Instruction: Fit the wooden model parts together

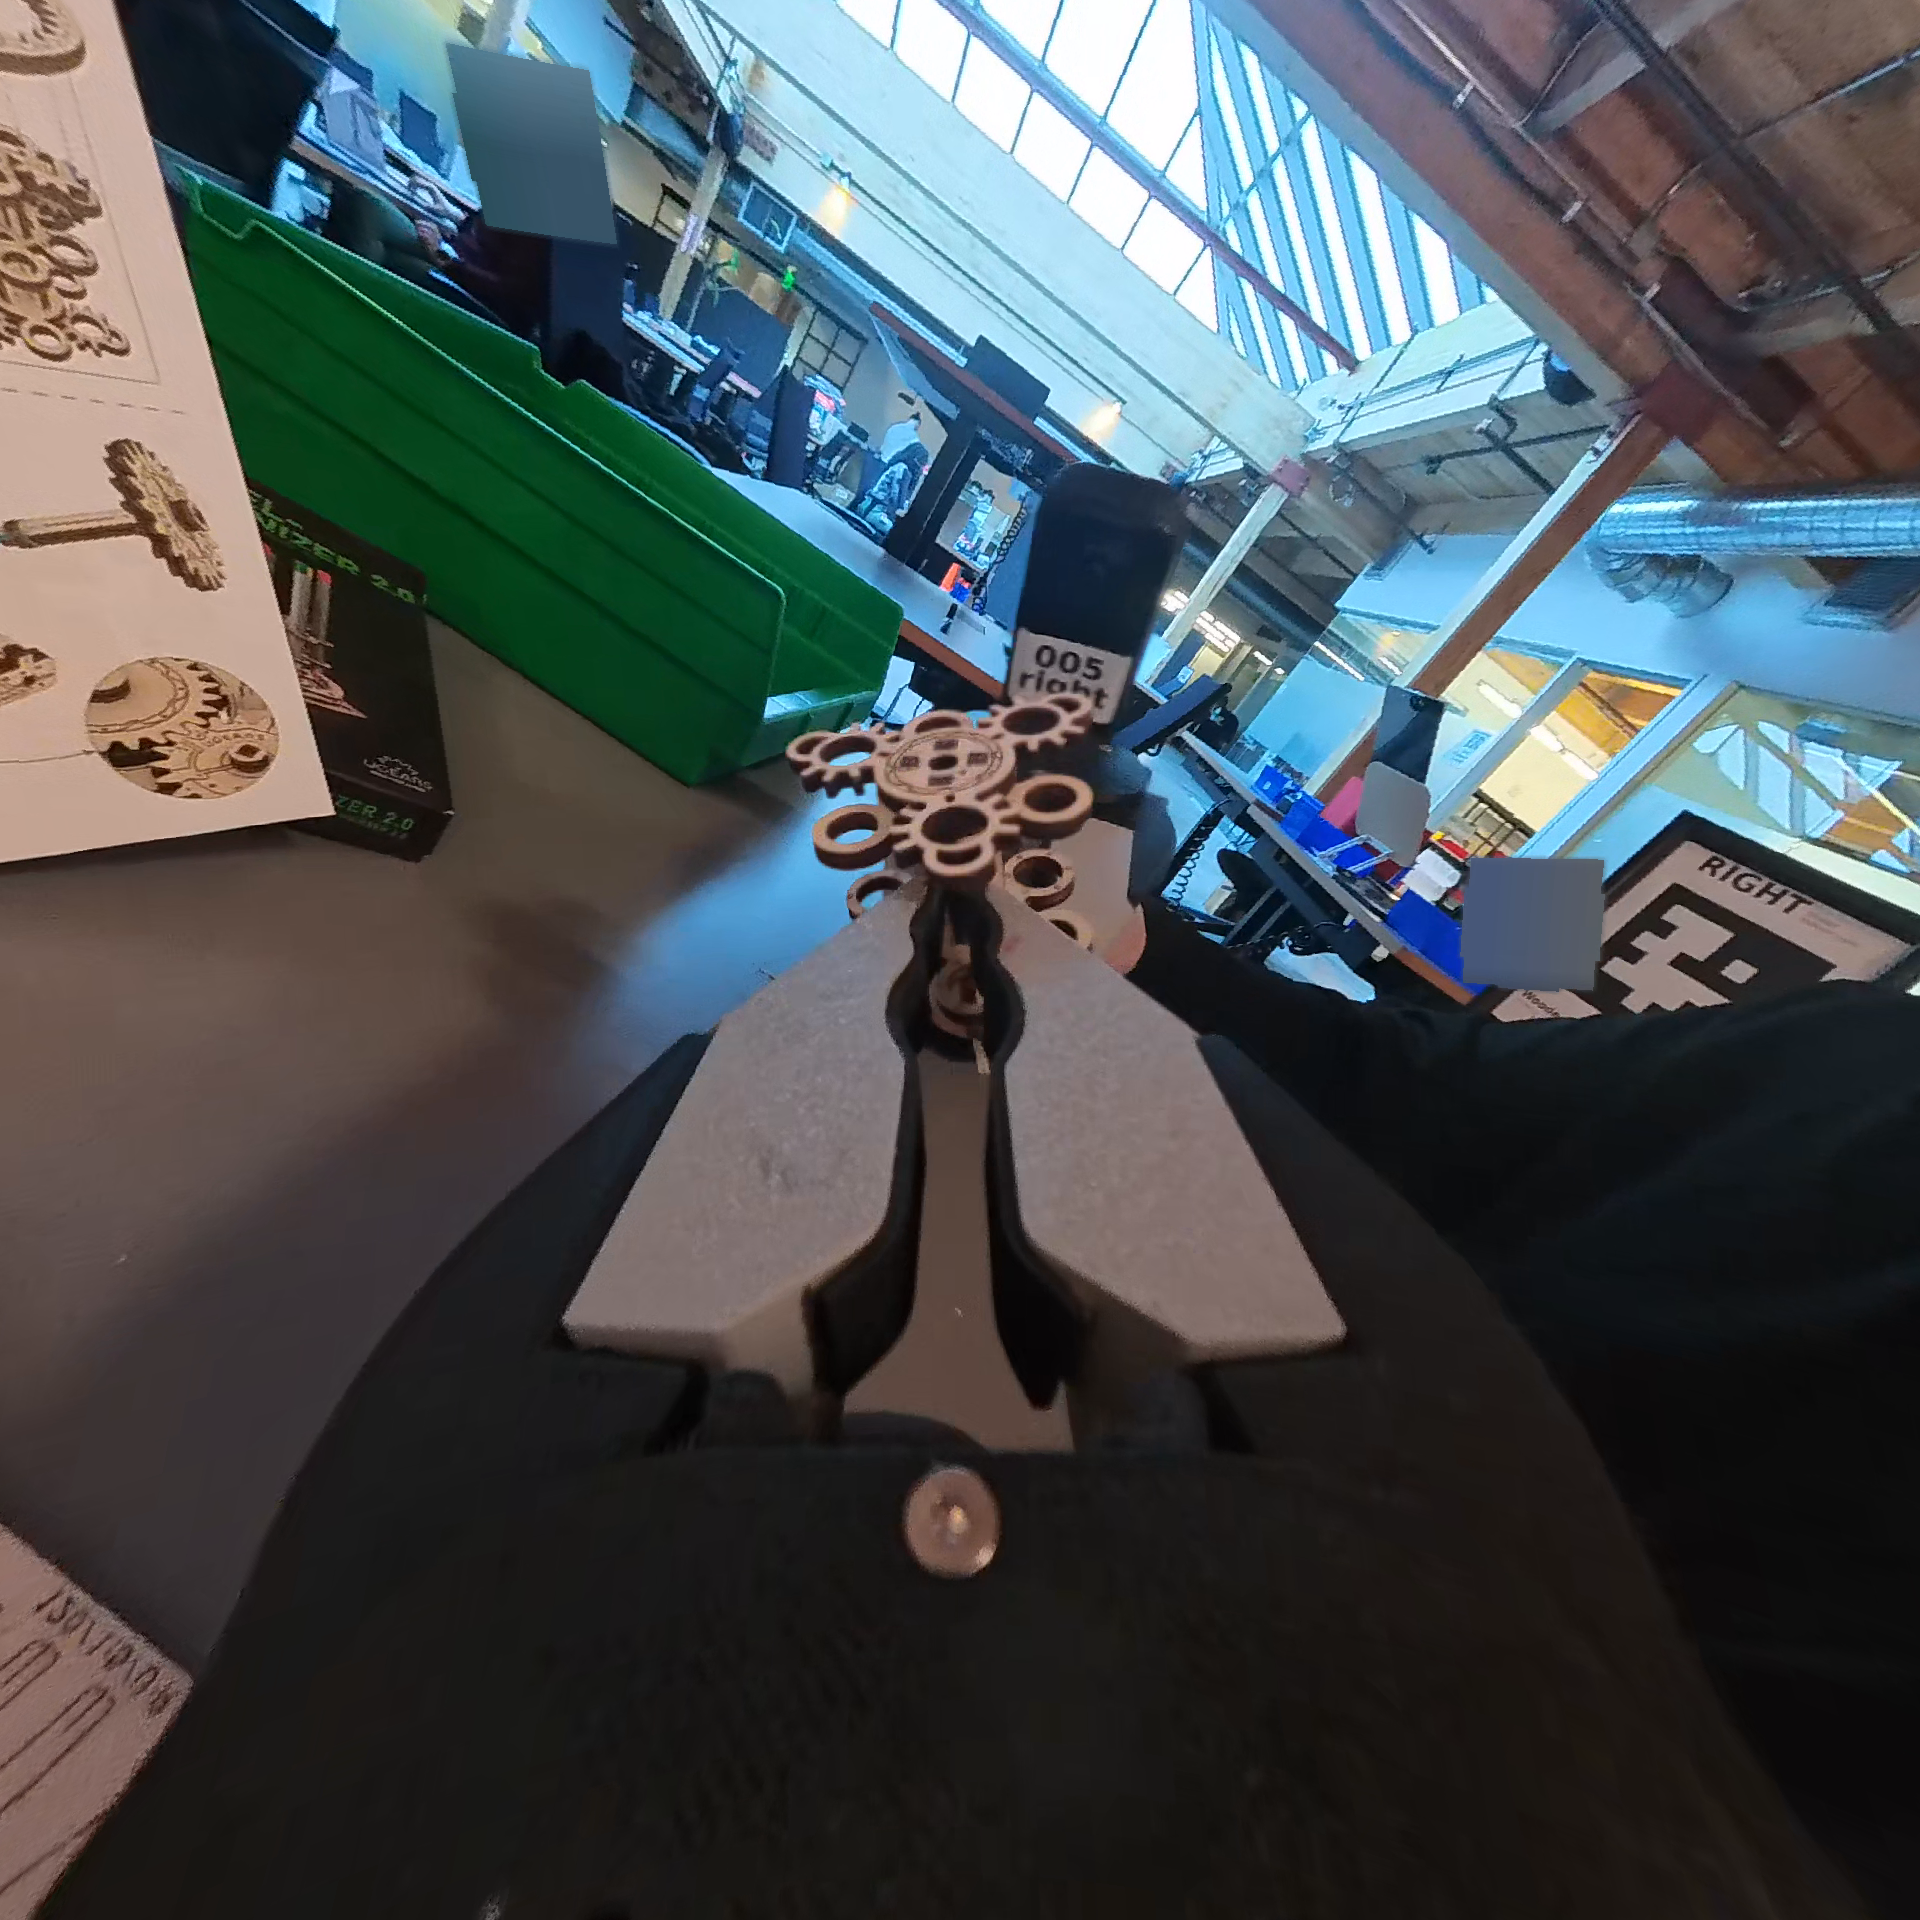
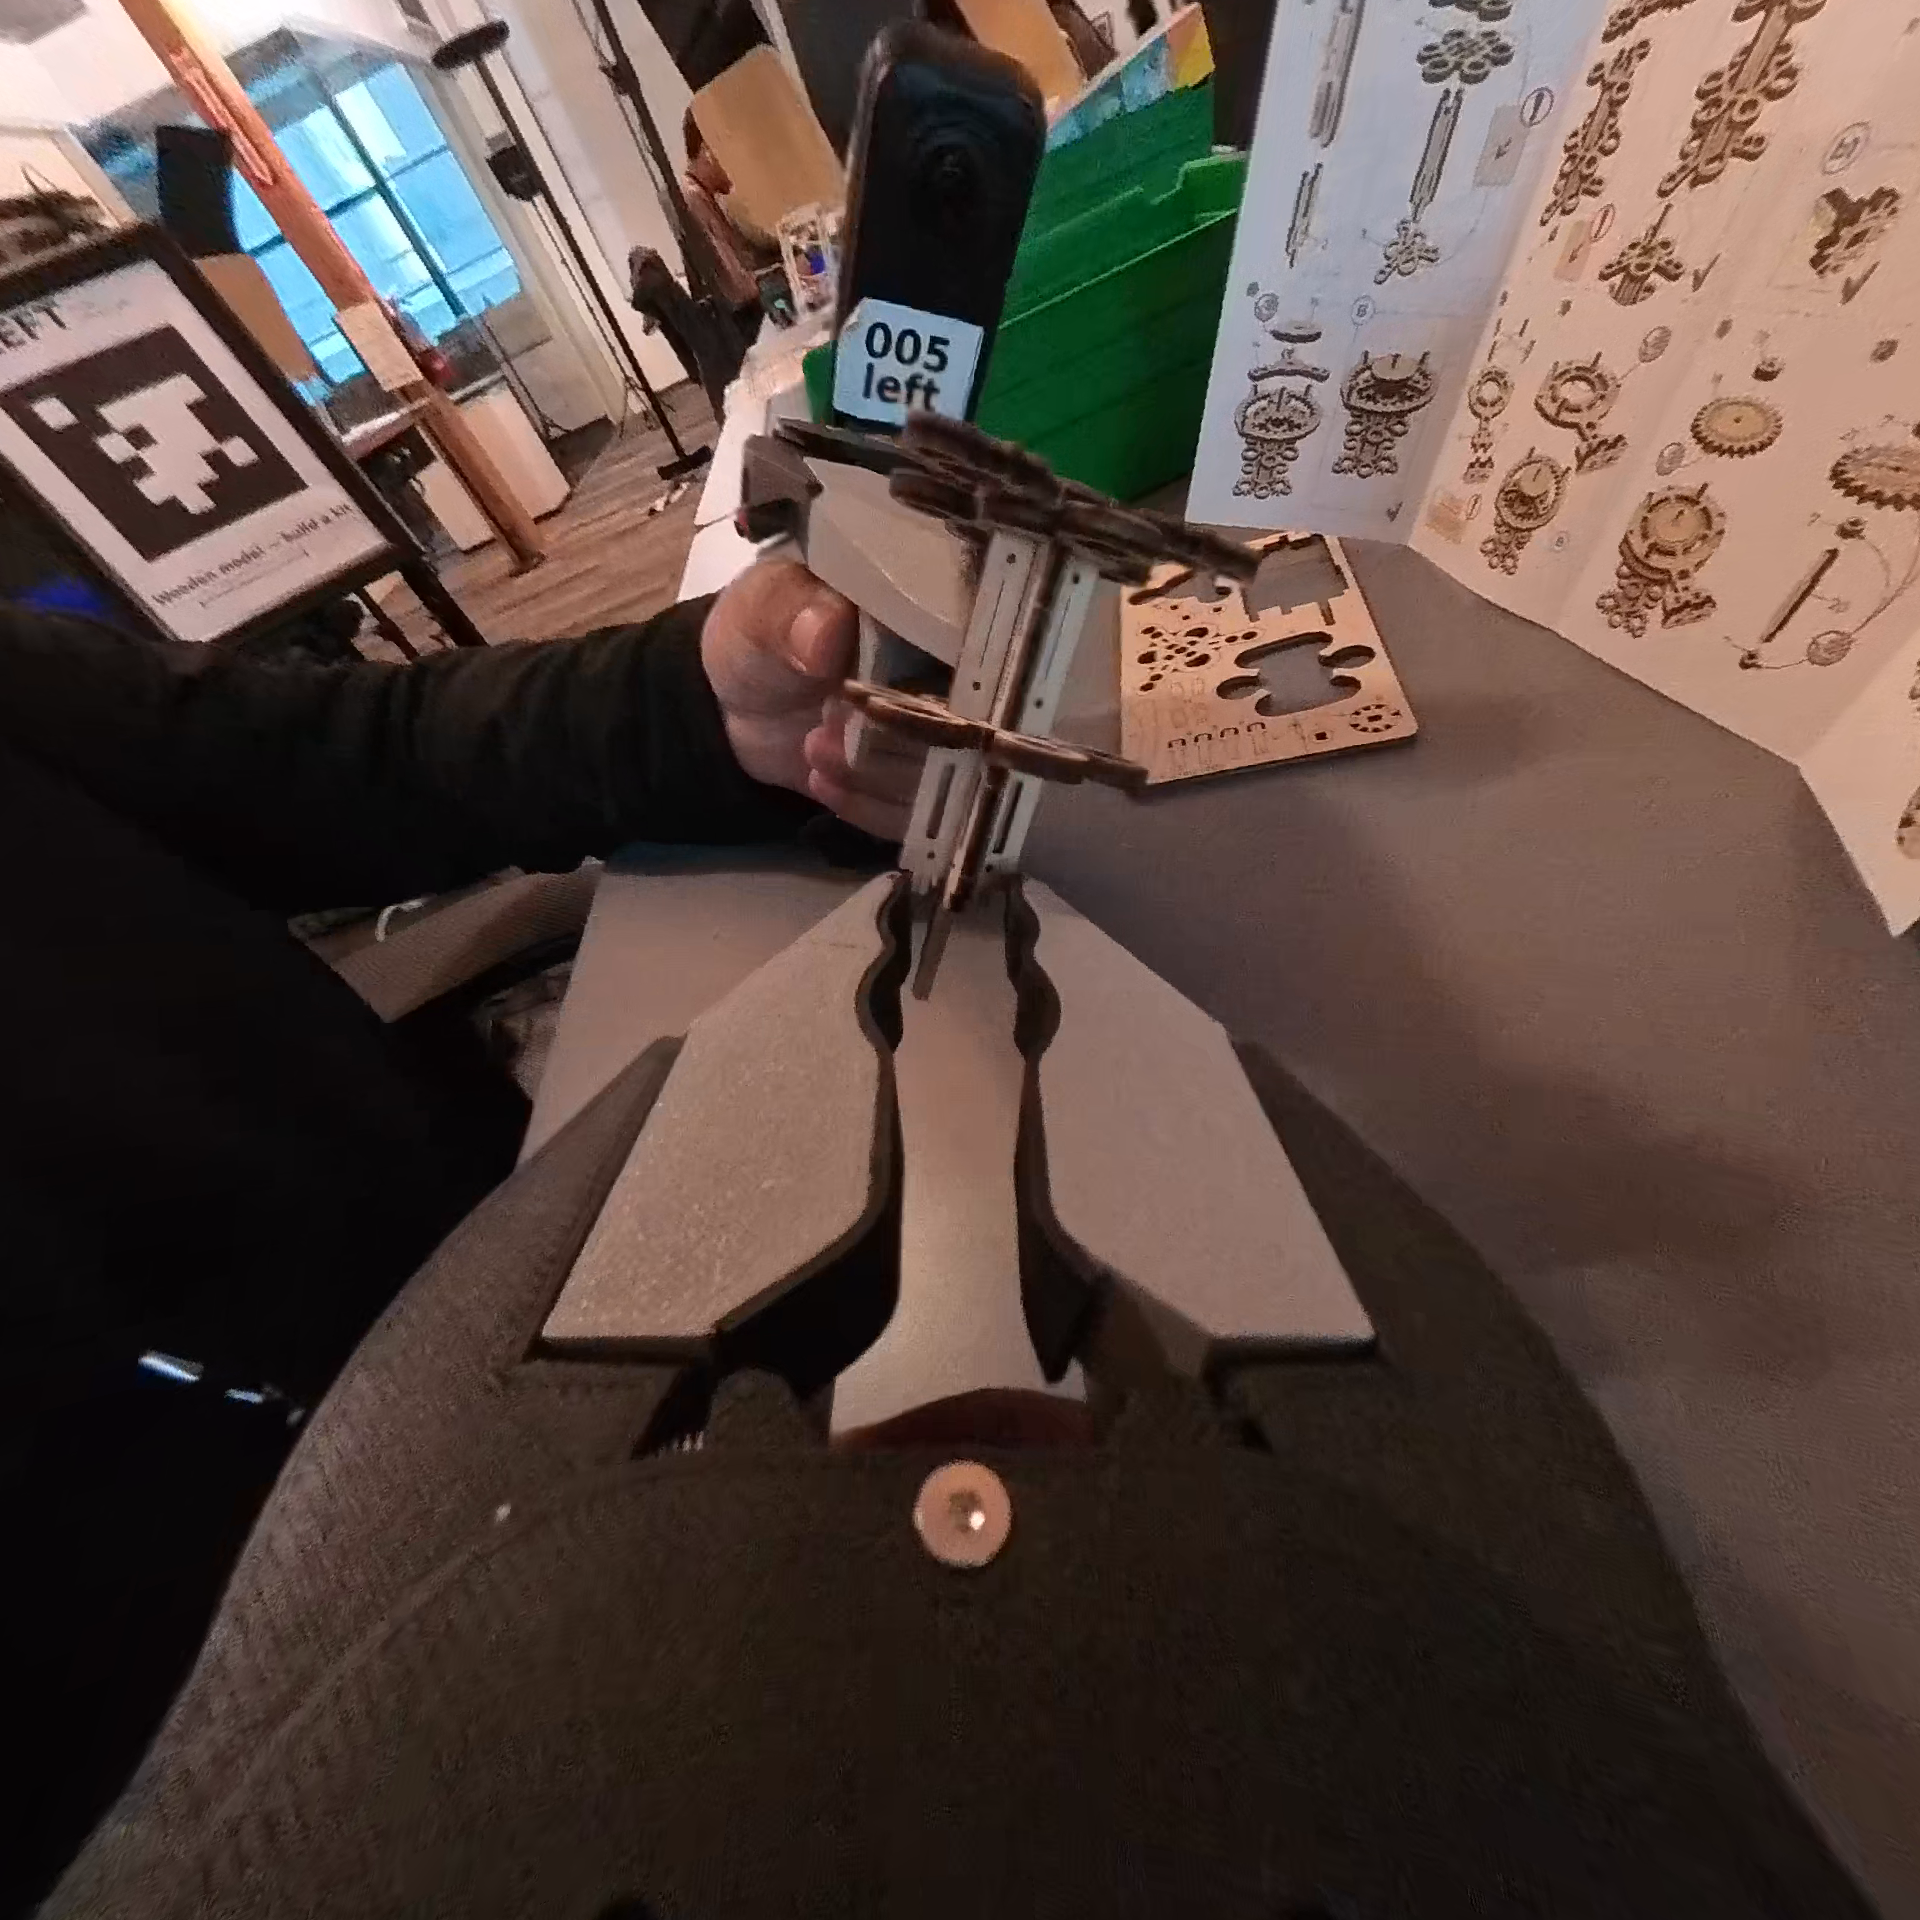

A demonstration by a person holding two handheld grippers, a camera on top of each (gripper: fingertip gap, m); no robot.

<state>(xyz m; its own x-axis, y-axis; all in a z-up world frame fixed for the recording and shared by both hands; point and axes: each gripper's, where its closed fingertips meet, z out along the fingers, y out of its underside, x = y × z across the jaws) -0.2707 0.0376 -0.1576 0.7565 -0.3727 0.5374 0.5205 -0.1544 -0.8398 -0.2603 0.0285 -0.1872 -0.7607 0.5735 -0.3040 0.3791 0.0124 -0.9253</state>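
The wooden model (image 2: 1003, 665), a slotted upright column carrying two tiers of ringed, gear-like plates, is held above the grey table (image 2: 1558, 1039) between the two grippers; the left gripper (image 1: 951, 914) is clamped on its column just under the top plate (image 1: 940, 774), whose rings spread out directly beyond the fingertips; in the right wrist view the same gripper comes in from the left with a person's hand (image 2: 774, 675) around its handle. The right gripper (image 2: 956, 914) sits at the column's lower end, its jaws narrowly parted, with a thin wooden strip (image 2: 928, 951) hanging between them; whether they actually press on the wood cannot be told. A punched-out wooden sheet (image 2: 1262, 665) lies flat on the table behind the model; an instruction sheet (image 2: 1662, 364) stands upright beside it. A green bin (image 1: 499, 478) rests farther back, its contents hidden; a dark box (image 1: 369, 717) stands by it.
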